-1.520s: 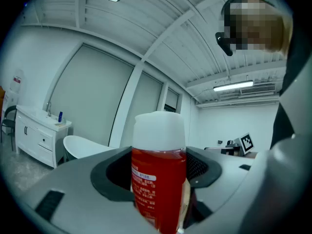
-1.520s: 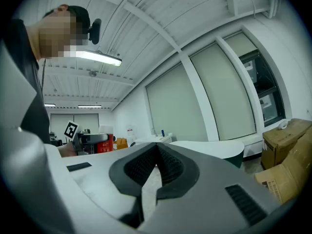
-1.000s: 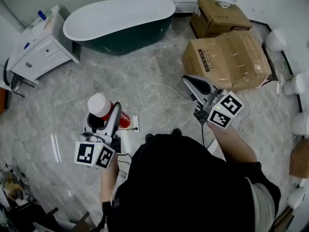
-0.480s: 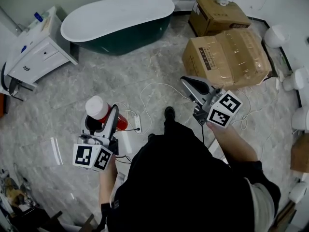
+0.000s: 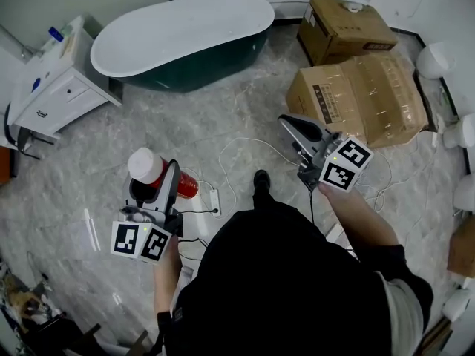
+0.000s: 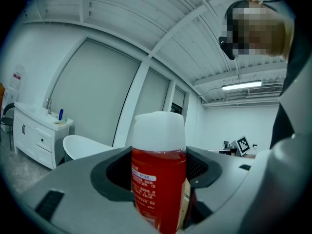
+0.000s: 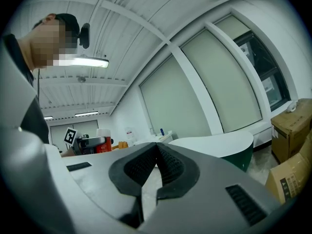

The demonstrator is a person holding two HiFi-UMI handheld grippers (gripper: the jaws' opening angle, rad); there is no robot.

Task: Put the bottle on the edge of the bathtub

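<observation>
Overhead, setting: a person [image 5: 297,288] stands on a marbled floor [image 5: 148,124] with a gripper in each hand. The bathtub [image 5: 185,35], white inside and dark green outside, lies well ahead of them.
Task item: the bottle [image 6: 158,189] has a red body and a white cap [image 5: 145,165]. It is held over the floor, well apart from the tub and not on its edge.
Left gripper [image 5: 157,182]: its own view shows both jaws pressed against the bottle's red body, with the cap standing clear above them.
Seen only in the left gripper view: a printed label [image 6: 144,184] on the red body, too small to read. The other tool's marker cube [image 6: 242,143] shows small at the far right.
Right gripper [image 7: 157,152]: the ribbed jaw tips meet, with nothing between them.
Seen only in the right gripper view: tall window panels [image 7: 214,82] rise behind the tub. The left gripper and its red bottle show small at the left edge.
Seen only in the head view: a power strip [image 5: 215,201] lies on the floor just beside the left gripper. Two cardboard boxes [image 5: 364,99] stand to the right of the tub and a white cabinet [image 5: 56,84] to its left.
Cabinet top: a small blue item [image 5: 56,33] sits there, perhaps another bottle; it is too small to tell.
</observation>
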